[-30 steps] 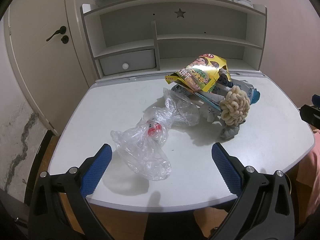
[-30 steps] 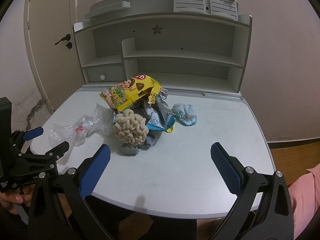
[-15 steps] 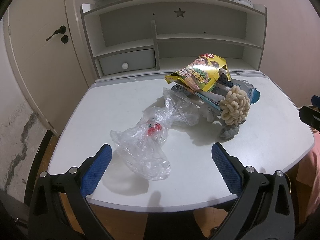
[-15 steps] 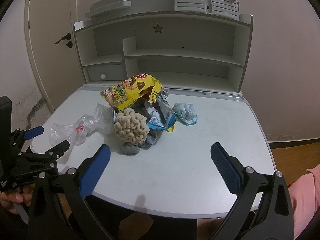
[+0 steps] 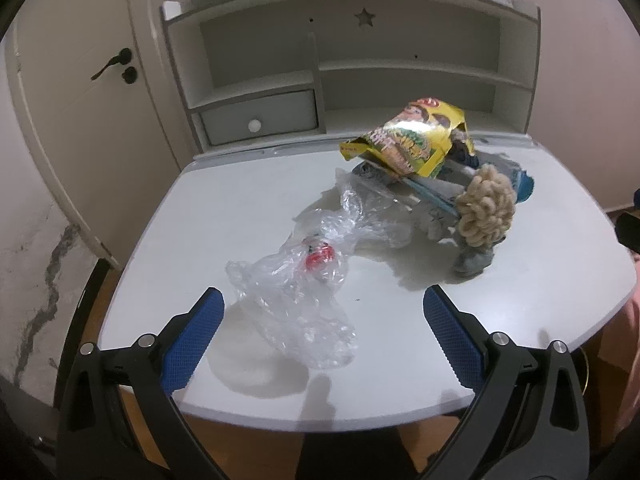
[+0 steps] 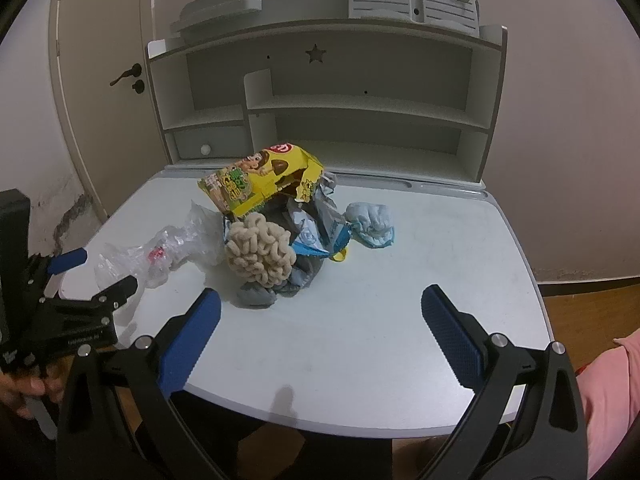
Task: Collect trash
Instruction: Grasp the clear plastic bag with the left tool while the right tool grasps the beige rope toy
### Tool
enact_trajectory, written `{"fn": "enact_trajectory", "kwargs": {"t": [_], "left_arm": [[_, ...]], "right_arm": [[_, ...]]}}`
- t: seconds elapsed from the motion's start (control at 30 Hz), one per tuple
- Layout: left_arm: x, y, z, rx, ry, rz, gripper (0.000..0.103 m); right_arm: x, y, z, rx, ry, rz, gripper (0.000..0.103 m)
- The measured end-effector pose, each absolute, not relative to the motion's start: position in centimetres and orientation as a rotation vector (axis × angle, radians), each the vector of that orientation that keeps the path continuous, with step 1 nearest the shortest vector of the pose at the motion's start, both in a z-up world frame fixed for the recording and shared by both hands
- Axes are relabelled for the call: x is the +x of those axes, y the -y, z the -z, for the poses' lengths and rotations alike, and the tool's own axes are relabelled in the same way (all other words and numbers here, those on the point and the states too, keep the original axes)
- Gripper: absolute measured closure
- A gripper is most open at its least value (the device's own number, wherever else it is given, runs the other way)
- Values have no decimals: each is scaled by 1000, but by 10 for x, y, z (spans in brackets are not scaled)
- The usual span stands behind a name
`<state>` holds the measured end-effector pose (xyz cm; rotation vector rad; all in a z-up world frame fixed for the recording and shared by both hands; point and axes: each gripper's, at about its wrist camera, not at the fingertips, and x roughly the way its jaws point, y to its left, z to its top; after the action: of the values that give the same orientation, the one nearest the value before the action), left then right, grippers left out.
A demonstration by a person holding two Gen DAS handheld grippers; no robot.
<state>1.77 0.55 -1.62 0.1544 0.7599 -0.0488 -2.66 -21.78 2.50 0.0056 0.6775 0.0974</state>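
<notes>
A crumpled clear plastic bag (image 5: 298, 288) with a red spot lies on the white desk (image 5: 248, 200), right in front of my open, empty left gripper (image 5: 324, 320). Behind it is a heap of trash: a yellow snack box (image 5: 408, 142), blue-grey wrappers (image 5: 432, 196), a beige knitted ball (image 5: 486, 210) on a grey cloth (image 5: 472, 264). In the right wrist view the heap shows as the box (image 6: 260, 184), the ball (image 6: 260, 254) and a light blue cloth (image 6: 372, 224). My right gripper (image 6: 320, 320) is open and empty above the desk's near edge. The left gripper (image 6: 92, 276) shows at the left.
A white hutch with shelves (image 5: 360, 68) and a small drawer (image 5: 260, 118) stands along the back of the desk. A door (image 5: 80, 80) is at the left. The desk's front edge (image 6: 360, 424) is close below both grippers. Pink fabric (image 6: 612, 392) is at the right.
Both grippers have crept slightly toward the desk. Both stay open, and the trash has not moved.
</notes>
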Motion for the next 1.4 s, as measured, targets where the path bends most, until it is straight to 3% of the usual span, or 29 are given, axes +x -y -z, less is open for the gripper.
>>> {"fn": "enact_trajectory", "kwargs": {"t": [0.5,0.63,0.67,0.77,1.0,1.1,1.17,1.23,1.4], "left_arm": [[119,-3,58,353,-897,89,8],[125,-6,71,313,-943,143,57],[126,-11,73,278,-946,157,62],[120,-19,67,236,-916,152,69],[78,-39,38,170,-828,130,69],[60,-41,29,152,-812,144,69],[56,-43,24,154,-803,146,69],[50,-43,18,155,-788,146,69],[38,-31,0,156,-761,165,69]], "right_arm": [[-5,219,6,-29,-768,-144,6],[9,203,15,-72,-797,-179,9],[13,198,17,-80,-805,-184,11],[27,188,19,-81,-818,-210,16],[67,157,13,-122,-821,-238,17],[84,150,17,-136,-849,-229,33],[91,146,20,-138,-870,-224,58],[94,145,19,-132,-879,-228,74],[69,166,-14,-42,-786,-265,82]]}}
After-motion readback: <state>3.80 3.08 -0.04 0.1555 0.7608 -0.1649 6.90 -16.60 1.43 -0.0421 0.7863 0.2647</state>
